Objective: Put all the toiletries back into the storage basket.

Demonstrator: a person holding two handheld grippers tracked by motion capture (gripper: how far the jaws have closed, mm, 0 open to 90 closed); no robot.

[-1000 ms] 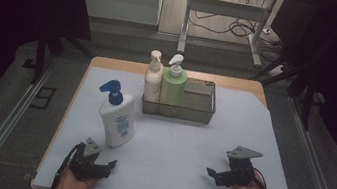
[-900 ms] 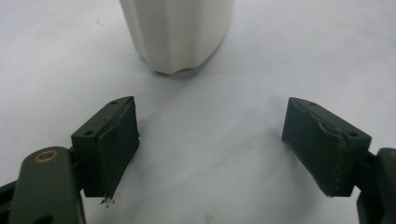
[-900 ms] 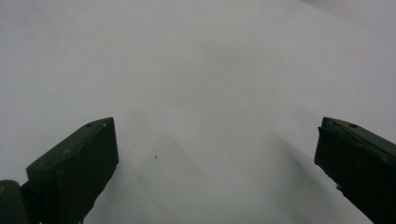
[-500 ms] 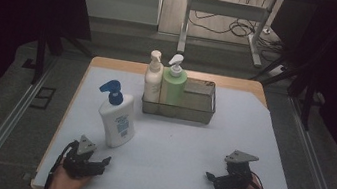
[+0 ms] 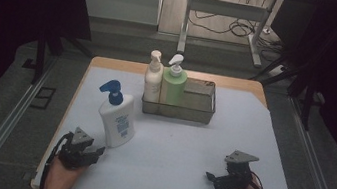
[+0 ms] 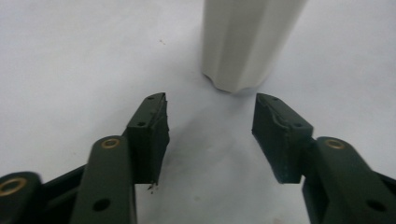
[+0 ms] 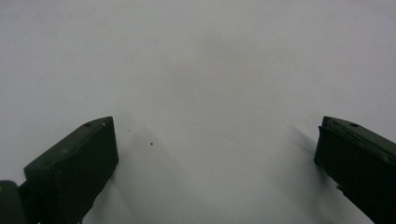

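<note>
High view: left gripper (image 5: pixel 95 151) sat just beside the white bottle (image 5: pixel 117 119), right gripper (image 5: pixel 211 177) well apart on the mat (image 5: pixel 174 141) | Left gripper view: jaws had just been closing, nothing between them, bottle (image 6: pixel 247 42) just ahead | Right gripper view: jaws spread wide over bare mat (image 7: pixel 210 70)

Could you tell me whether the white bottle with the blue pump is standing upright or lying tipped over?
Upright: the white bottle stands on its base on the table, blue pump on top, outside the wire basket.

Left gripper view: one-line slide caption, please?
Left gripper, jaws apart and just closing with nothing between them, faces the white bottle standing ahead.
</note>
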